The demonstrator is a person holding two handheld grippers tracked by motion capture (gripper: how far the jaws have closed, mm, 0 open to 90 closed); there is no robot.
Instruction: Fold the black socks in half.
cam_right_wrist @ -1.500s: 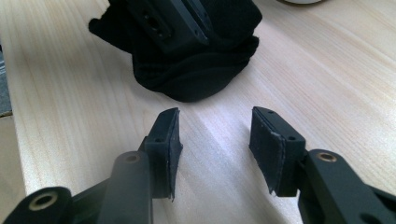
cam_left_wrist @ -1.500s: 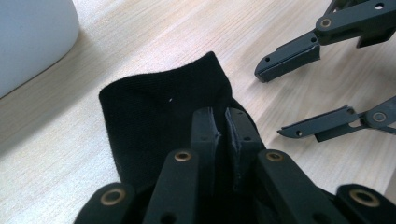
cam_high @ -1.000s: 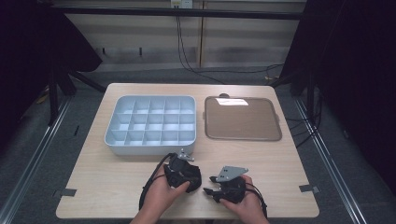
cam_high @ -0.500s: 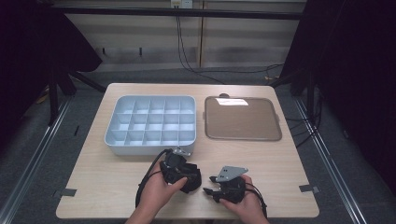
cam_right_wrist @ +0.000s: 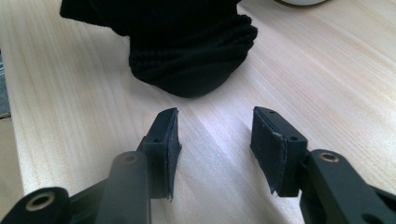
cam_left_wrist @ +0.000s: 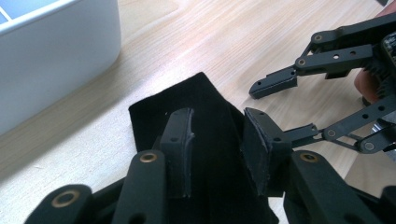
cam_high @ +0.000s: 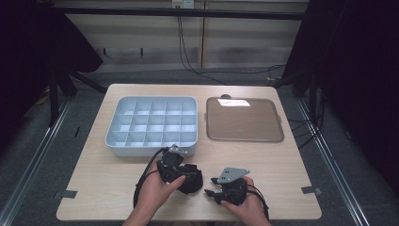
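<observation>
Dark curtains hang round a pale wooden desk point(cam_high: 282, 174). From the high view, a soft black cloth bundle point(cam_high: 190, 178) lies just in front of the white plastic tray with many small boxes point(cam_high: 150, 125); a flat brown tray point(cam_high: 244, 120) sits beside that tray.

Left gripper view: the left hand-held gripper point(cam_left_wrist: 217, 144) has the cloth between its pads, its jaws have just been opening, and I cannot tell if they press.

Right gripper view: the right hand-held gripper point(cam_right_wrist: 215, 140) is released, near the cloth. The white tray's boxes look bare, so the job seems barely started.
</observation>
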